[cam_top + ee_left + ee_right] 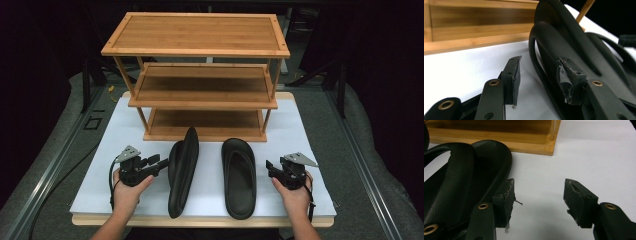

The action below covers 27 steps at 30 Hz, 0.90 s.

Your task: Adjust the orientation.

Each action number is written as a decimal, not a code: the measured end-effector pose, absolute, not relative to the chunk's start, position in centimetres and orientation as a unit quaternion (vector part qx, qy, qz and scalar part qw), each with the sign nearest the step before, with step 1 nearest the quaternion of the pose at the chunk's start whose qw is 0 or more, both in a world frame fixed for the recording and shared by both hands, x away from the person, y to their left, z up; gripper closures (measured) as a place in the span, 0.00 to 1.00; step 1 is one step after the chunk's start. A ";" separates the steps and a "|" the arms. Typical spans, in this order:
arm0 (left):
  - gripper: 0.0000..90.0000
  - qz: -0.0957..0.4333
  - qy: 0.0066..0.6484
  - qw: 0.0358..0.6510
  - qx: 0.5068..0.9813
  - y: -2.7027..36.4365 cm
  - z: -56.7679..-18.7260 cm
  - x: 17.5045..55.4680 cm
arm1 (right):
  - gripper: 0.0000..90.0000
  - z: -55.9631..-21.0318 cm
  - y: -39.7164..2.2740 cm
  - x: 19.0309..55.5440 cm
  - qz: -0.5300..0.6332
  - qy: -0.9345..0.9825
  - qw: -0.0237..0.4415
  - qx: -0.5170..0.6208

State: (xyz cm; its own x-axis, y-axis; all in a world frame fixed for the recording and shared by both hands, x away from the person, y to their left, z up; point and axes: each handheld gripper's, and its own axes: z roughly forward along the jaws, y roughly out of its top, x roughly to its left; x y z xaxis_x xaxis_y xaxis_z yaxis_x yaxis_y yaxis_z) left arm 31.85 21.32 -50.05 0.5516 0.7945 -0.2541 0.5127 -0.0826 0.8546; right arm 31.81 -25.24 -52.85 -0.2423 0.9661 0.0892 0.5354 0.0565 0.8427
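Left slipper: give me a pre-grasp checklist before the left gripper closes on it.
1. Left gripper open: ok, jaws stand wide with nothing pinched.
2. Left slipper between the jaws: not ok; in the left gripper view its edge lies by one jaw, not in the gap.
3. Slipper lying flat: not ok, it is tipped on its side.
4. Right slipper out of the way: ok, lying flat and apart from the left one.
5. Right gripper free: ok, open beside the right slipper.
6. Bamboo rack has room: ok, its shelves are bare.
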 end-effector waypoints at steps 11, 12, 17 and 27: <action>0.59 0.123 0.458 0.485 0.734 18.1 -51.4 32.8 | 0.47 -52.8 -25.3 31.8 0.405 0.676 0.266 0.555; 0.59 0.123 0.463 0.481 0.734 17.7 -51.8 33.0 | 0.47 -52.8 -25.3 31.8 0.405 0.676 0.266 0.555; 0.75 0.076 0.448 0.526 0.719 16.7 -52.2 33.3 | 0.47 -52.8 -25.3 31.7 0.406 0.677 0.266 0.554; 0.80 0.075 0.451 0.528 0.715 16.3 -52.0 33.1 | 0.47 -52.8 -25.3 31.8 0.405 0.676 0.265 0.556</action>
